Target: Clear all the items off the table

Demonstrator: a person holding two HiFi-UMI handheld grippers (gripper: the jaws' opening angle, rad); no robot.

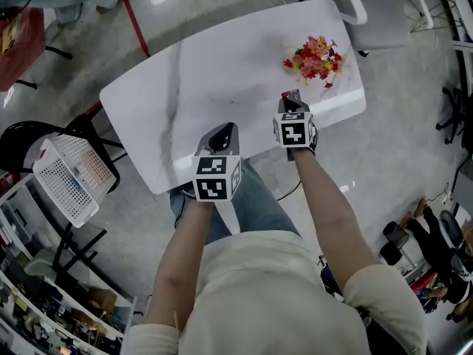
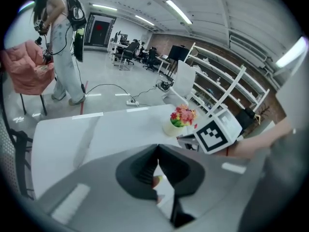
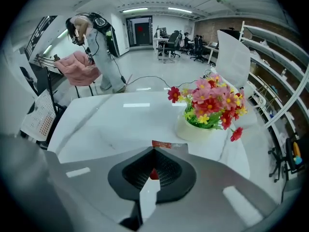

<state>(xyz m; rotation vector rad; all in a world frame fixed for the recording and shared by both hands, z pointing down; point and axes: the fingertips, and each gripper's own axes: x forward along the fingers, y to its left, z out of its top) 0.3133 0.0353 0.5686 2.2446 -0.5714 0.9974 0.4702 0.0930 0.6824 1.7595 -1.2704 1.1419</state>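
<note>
A pale pot of red, pink and yellow flowers (image 1: 316, 59) (image 3: 207, 108) (image 2: 179, 121) stands at the far right of the white marble table (image 1: 199, 80). My right gripper (image 1: 293, 97) (image 3: 154, 151) hangs just above the table in front of the pot, shut on a small red-and-silver packet (image 3: 169, 144) that sticks out at its tips. My left gripper (image 1: 225, 129) (image 2: 158, 149) is shut over the near edge of the table. A small pinkish speck shows between its pads; I cannot tell what it is. The right gripper's marker cube (image 2: 215, 132) shows in the left gripper view.
A white slatted basket (image 1: 70, 176) rests on a black chair left of the table. A grey office chair (image 1: 377, 13) stands behind the table's far right corner. A person (image 3: 94, 47) stands by a chair with a pink coat (image 3: 77, 66). Shelving lines the room's side.
</note>
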